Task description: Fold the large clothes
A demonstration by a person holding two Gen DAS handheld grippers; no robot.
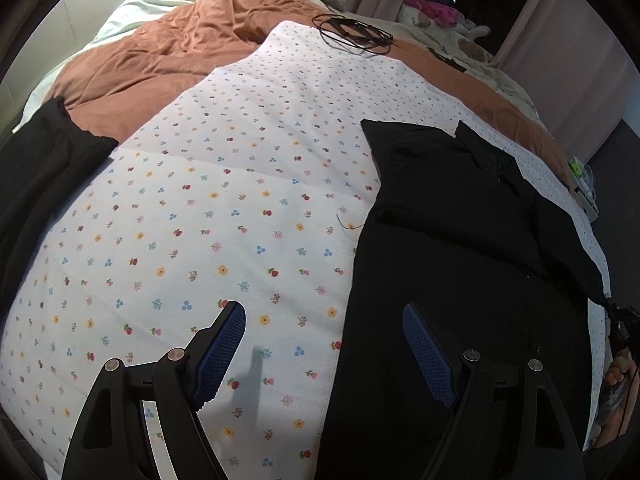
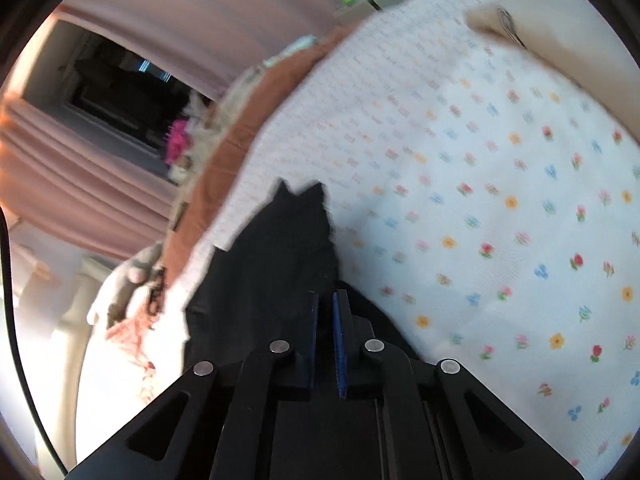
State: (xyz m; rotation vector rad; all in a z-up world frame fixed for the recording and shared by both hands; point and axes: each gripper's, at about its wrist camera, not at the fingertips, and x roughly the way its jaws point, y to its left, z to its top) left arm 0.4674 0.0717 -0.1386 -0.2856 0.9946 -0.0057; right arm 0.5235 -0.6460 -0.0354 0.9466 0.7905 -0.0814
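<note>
Bed: a white flowered sheet (image 1: 224, 200) is spread across the bed, with a rust-coloured quilt (image 1: 168, 48) bunched up behind it.
Black garment: a large black garment (image 1: 452, 264) lies flat on the flowered sheet, on the right side of the left wrist view, its collar end toward the far side of the bed. In the right wrist view the same garment (image 2: 288, 248) runs from the tool out across the sheet (image 2: 500, 200), ending in two small points.
Left tool: the left tool (image 1: 324, 344) hangs above the bed with its jaws wide apart and nothing between them. One blue pad (image 1: 224, 344) is over bare sheet, the other blue pad (image 1: 428, 356) is over the near left part of the garment, so the garment's left edge runs between the two fingers. Whether the pads touch the cloth cannot be told.
Right tool: the right tool (image 2: 325, 336) has its jaws drawn almost together, only a thin slit left between the pads. Black cloth lies right at and around the fingertips, and the jaws appear to pinch it, though the dark cloth against the dark fingers makes the exact hold hard to see.
Second dark cloth: another black piece (image 1: 44, 168) lies at the far left edge of the bed, well apart from the garment.
Other things: a coil of thin black cable (image 1: 352, 34) rests at the far end of the sheet; pink curtains (image 2: 120, 32) hang beyond the bed.
Picture quality: the right wrist view is blurred.
</note>
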